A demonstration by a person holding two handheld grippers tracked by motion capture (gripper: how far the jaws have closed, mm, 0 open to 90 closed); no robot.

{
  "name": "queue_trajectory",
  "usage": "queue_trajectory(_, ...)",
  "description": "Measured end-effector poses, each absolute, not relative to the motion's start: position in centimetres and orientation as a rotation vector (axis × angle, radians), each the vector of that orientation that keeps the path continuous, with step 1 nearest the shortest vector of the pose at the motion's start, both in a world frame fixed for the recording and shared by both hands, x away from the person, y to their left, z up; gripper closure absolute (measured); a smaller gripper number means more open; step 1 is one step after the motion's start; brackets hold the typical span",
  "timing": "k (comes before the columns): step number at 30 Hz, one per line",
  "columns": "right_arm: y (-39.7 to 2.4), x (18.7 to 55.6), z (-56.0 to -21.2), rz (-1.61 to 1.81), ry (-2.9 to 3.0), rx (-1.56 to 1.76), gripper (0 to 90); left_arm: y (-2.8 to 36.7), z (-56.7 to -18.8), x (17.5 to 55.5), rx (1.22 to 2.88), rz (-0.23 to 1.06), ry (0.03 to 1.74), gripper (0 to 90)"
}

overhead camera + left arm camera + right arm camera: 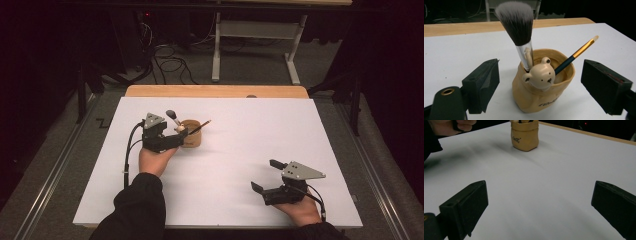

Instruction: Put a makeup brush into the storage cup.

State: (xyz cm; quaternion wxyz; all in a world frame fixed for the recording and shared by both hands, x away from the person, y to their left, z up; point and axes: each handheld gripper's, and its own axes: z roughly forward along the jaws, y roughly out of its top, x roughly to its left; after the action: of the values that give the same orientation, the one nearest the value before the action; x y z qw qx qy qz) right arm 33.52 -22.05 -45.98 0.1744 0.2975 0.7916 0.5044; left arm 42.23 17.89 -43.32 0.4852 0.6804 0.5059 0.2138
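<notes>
White tabletop (235, 165); left claw (540, 85) spread around bear pot (541, 95); right claw (539, 207) spread, empty.

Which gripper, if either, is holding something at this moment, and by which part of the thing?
Nothing is held. The left gripper has its jaws open either side of the bear cup, not touching it; the right gripper is open over the bare table.

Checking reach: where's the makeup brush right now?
The makeup brush stands bristles-up in the tan bear cup, left of centre on the white table, just ahead of the open left tongs.
</notes>
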Motion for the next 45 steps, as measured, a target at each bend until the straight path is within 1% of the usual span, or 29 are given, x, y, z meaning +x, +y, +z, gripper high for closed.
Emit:
queue_trajectory(20, -22.1, 33.5, -46.0, 1.427, 2.242, 0.857, 1.3, 17.9, -43.2, 39.0, 1.651, 0.481, 1.179, 12.3)
queue_trajectory(28, -22.1, 33.5, -45.9, 1.424, 2.239, 0.851, 1.3, 17.7, -43.3, 36.9, 1.676, 0.473, 1.141, 12.1)
queue_trajectory(35, -22.1, 33.5, -45.9, 1.422, 2.237, 0.847, 1.3, 17.4, -43.5, 34.9, 1.686, 0.432, 1.105, 11.7)
queue_trajectory(45, -22.1, 33.4, -45.9, 1.423, 2.235, 0.851, 1.3, 16.8, -43.9, 31.4, 1.712, 0.448, 1.037, 10.0)
